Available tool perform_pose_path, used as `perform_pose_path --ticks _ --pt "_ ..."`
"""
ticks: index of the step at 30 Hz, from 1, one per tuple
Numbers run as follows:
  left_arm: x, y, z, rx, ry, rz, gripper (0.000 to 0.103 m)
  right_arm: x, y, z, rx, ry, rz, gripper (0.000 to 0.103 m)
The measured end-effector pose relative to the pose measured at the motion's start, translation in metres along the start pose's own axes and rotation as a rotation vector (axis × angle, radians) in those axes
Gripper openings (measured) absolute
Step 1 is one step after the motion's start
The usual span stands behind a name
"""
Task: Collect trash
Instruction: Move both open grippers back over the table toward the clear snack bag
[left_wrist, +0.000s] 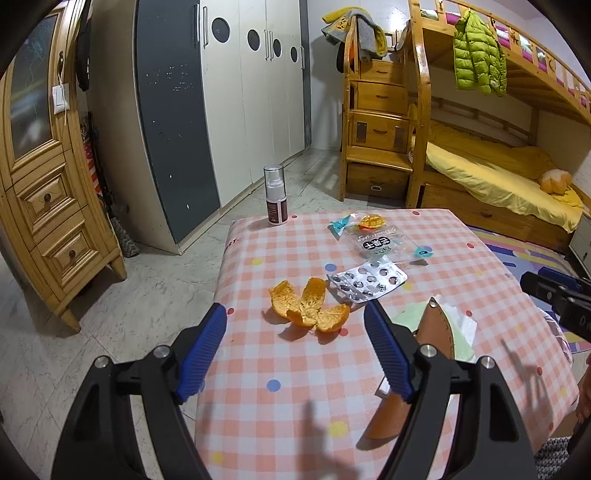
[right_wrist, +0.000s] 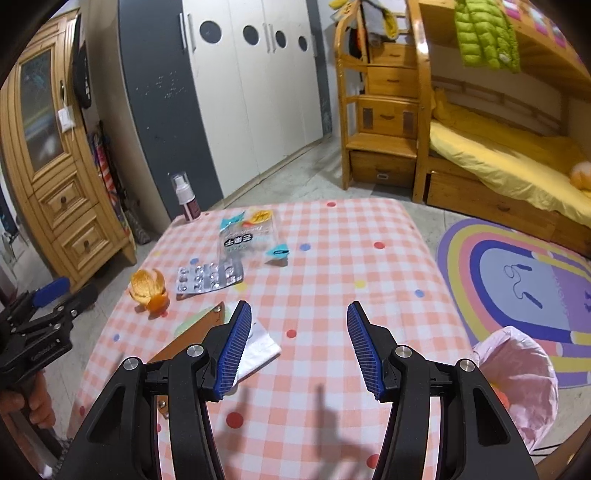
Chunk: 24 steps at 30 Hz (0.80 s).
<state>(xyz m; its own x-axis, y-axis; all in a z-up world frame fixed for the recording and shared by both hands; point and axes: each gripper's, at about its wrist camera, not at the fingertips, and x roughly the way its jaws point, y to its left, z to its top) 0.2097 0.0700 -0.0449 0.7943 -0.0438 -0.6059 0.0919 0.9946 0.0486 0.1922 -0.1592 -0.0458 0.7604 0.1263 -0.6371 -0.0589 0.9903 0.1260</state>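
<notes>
Your left gripper (left_wrist: 295, 325) hangs with jaws wide and empty, the orange peel (left_wrist: 309, 307) on the checked table (left_wrist: 295, 398) just beyond its tips. Your right gripper (right_wrist: 299, 325) gapes over bare cloth, gripping nothing; the pink-lined bin (right_wrist: 517, 376) stands beside the table.

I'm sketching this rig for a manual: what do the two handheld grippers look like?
Both match: the left gripper and right gripper have matte black angular plastic frames, silver round bolt heads at the pivots, and two blue ribbed finger pads each. No cables or sleeves show.
</notes>
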Motion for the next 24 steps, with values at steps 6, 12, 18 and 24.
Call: perform_pose_path --ticks 6,12,18,24 --pt "0.005 -0.014 0.002 0.017 0.011 0.007 0.079 0.007 0.005 -0.003 -0.036 0.034 0.010 0.055" --pt "0.010 -0.011 0.008 -0.011 0.014 0.020 0.081 0.026 0.011 0.005 -0.068 0.077 0.037 0.057" --pt "0.032 0.005 0.024 -0.087 0.030 0.047 0.083 0.060 0.028 0.028 -0.132 0.102 0.061 0.070" --pt "0.056 0.018 0.040 -0.092 0.027 0.075 0.083 0.106 0.040 0.056 -0.184 0.116 0.097 0.089"
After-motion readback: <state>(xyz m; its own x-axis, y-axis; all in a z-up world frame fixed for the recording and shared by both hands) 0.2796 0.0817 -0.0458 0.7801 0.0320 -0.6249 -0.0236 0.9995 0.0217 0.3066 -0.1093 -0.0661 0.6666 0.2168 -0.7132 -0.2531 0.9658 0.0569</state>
